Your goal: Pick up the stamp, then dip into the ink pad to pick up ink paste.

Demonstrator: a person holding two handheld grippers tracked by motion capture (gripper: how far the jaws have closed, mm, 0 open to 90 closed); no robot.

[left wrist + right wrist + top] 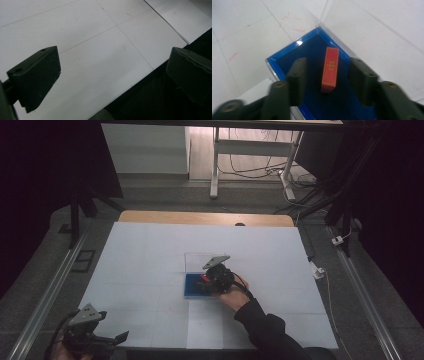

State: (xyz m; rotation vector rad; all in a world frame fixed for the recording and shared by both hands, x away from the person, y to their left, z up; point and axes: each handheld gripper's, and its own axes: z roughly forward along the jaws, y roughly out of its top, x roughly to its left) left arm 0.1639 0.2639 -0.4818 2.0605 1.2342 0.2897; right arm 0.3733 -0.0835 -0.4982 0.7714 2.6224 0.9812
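Observation:
A long red block (330,70) with a yellow pattern on its top lies inside a shallow blue-lined box (294,46), seen in the right gripper view. My right gripper (327,65) points down into the box with one jaw on each side of the block. A gap shows on both sides, so the pads are not on it. From the high view, the right gripper (216,279) hovers over the blue box (192,287) at mid-table. My left gripper (117,339) stays at the near left corner, and its jaws (113,62) stand wide open with nothing between them.
The box's clear lid (197,260) stands open on its far side. White paper sheets (150,255) cover the table, with a wooden strip (200,217) at the far edge. The left gripper hangs over the table's dark near edge (150,95).

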